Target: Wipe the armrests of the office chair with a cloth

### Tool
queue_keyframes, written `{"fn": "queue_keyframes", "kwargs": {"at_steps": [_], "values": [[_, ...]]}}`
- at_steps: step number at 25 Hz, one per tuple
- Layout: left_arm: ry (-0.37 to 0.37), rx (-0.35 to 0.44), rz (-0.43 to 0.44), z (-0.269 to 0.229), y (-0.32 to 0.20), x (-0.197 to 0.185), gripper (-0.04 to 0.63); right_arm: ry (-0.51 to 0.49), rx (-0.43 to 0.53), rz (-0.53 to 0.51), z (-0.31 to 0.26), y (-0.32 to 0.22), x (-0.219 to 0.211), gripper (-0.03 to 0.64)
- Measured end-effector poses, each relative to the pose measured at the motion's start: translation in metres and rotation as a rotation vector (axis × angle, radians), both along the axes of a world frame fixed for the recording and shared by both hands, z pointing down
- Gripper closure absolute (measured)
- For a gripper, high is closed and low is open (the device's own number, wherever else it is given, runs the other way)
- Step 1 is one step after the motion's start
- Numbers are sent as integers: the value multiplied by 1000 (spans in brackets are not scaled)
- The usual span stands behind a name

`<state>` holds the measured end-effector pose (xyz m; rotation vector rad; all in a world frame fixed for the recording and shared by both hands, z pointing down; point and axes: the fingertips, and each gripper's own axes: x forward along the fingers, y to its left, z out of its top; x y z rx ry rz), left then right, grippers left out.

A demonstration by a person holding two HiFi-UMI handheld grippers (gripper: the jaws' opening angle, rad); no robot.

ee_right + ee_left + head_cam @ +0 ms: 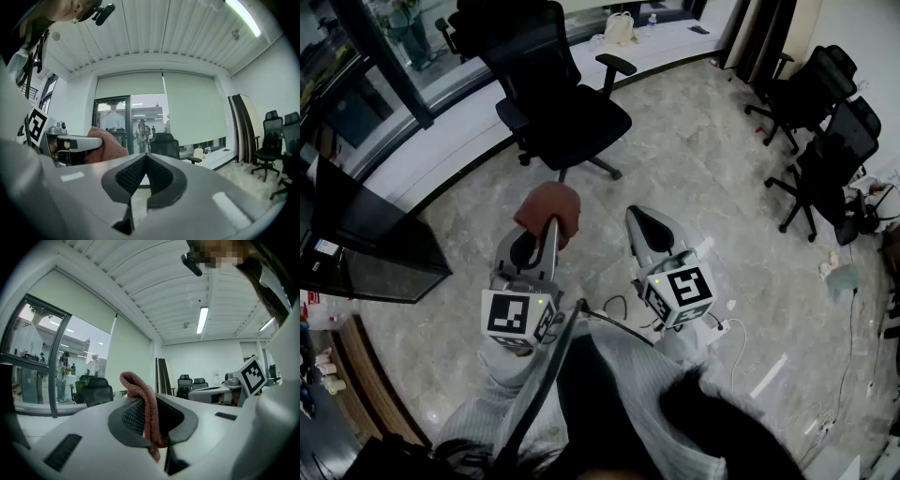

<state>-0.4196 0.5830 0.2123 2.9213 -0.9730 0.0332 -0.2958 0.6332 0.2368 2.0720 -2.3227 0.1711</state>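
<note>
A black office chair [553, 94] with two armrests [616, 63] stands on the floor ahead of me, a good step beyond both grippers. My left gripper [546, 228] is shut on a reddish-brown cloth [549, 210], which bunches over its tip. In the left gripper view the cloth [145, 413] hangs pinched between the jaws. My right gripper [649, 225] is held beside it, shut, with nothing between its jaws. The right gripper view shows the chair [165, 145] far off and the cloth [104, 145] at left.
Two more black office chairs [825, 141] stand at the right by the wall. A dark monitor and desk [356, 234] sit at the left. A raised white ledge [469, 112] runs along the glass wall behind the chair. Cables and a power strip [727, 328] lie on the floor near my feet.
</note>
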Motion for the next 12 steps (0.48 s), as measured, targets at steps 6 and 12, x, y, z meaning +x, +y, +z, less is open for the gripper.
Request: {"fn": "queue_keyframes", "kwargs": {"at_steps": [6, 12], "values": [[-5, -8, -3, 8, 0, 2, 561, -11, -5, 8, 2, 2, 7, 617], [-10, -10, -6, 12, -1, 8, 561, -21, 5, 20, 4, 0, 14, 616]]}}
